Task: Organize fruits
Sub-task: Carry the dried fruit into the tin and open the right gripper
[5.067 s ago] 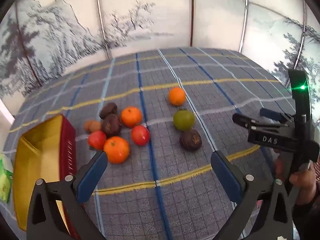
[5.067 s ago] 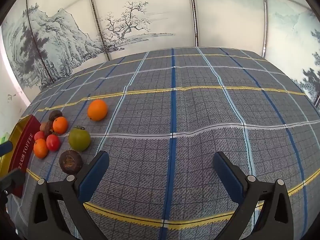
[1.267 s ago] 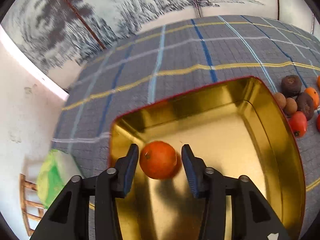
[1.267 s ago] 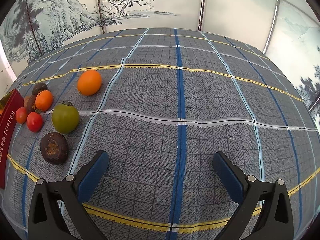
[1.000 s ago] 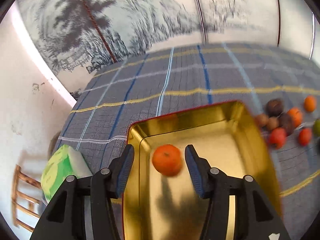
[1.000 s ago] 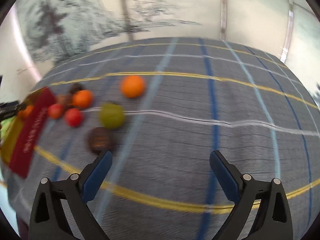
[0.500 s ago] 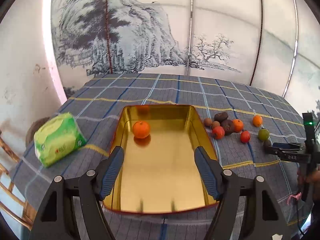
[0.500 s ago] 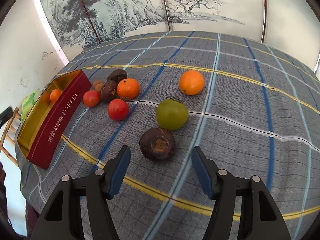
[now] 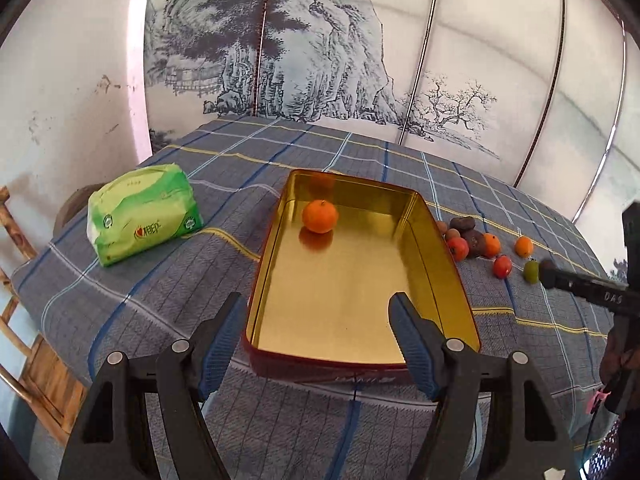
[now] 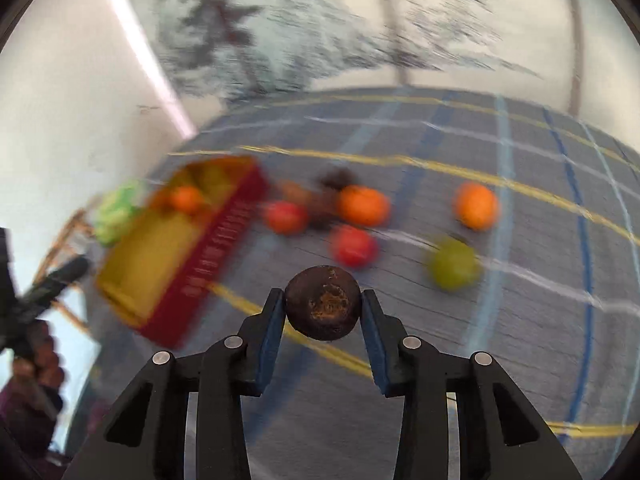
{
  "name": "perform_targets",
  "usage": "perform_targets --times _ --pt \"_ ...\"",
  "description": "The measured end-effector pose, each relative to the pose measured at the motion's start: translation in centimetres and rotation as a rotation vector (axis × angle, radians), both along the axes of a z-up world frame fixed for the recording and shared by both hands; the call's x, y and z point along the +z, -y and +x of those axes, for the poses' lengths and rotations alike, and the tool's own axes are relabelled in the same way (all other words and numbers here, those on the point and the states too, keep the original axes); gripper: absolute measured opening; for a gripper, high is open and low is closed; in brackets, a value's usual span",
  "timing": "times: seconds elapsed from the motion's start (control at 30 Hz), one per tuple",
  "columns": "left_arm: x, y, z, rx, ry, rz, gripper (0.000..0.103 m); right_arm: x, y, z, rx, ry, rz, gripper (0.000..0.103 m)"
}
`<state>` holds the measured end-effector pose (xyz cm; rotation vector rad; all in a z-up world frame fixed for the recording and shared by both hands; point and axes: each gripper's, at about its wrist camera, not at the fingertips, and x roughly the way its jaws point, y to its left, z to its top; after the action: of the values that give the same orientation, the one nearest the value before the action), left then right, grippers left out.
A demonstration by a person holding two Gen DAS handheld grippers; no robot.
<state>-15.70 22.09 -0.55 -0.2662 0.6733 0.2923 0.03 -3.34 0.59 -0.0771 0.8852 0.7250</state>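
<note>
A green tissue pack [image 9: 144, 212] lies left of the gold tin [image 9: 456, 276], well apart. The right gripper [image 10: 323, 308] is clamped on a dark, rough-skinned fruit [image 10: 322, 307] above the cloth. The left gripper [image 9: 316, 336] hangs spread wide. One orange [image 9: 319, 216] sits in the tin's far end.

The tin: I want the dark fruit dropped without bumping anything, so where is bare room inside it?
The gold tin holds only one orange, near its far left corner. Its whole near half and right side are bare. The right tongs grip the dark fruit. It is crowded on the cloth just right of the tin, around the red fruit.
</note>
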Motion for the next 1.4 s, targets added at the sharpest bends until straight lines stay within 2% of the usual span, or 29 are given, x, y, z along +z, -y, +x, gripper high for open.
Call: perform_targets --times 0.13,0.27,0.43,0.67,0.83,1.1,1.27,1.4 --pt "0.3 0.2 -0.9 -0.006 0.008 -0.003 0.069 2.1 -5.4 -1.3 0.14 0.023 0.035 0.039" --pt "0.5 0.8 -0.8 -0.029 -0.032 0.037 0.069 2.1 -11.0 -1.0 0.234 0.016 0.01 0.039" --pt "0.1 1.1 -1.1 -0.035 -0.072 0.076 0.074 0.5 -16.6 0.4 0.303 -0.024 -0.057 0.039" --pt "-0.5 0.5 -1.0 -0.029 -0.09 0.077 0.092 -2.6 -22.5 1.3 0.364 -0.09 -0.167 0.039" --pt "-1.2 0.3 -0.8 -0.022 -0.114 0.089 0.095 -3.9 -25.5 1.8 0.375 -0.119 -0.233 0.039" --pt "-2.0 -0.1 -0.9 -0.008 -0.131 0.07 0.097 -4.7 -28.3 2.4 0.352 -0.151 -0.272 0.039" --pt "-2.6 0.0 -1.0 -0.016 -0.146 0.043 0.098 -4.7 -29.4 2.9 0.324 -0.174 -0.229 0.041" --pt "-2.5 0.1 -0.9 -0.023 -0.15 0.033 0.098 -3.3 -28.0 2.9 0.299 -0.167 -0.109 0.044"
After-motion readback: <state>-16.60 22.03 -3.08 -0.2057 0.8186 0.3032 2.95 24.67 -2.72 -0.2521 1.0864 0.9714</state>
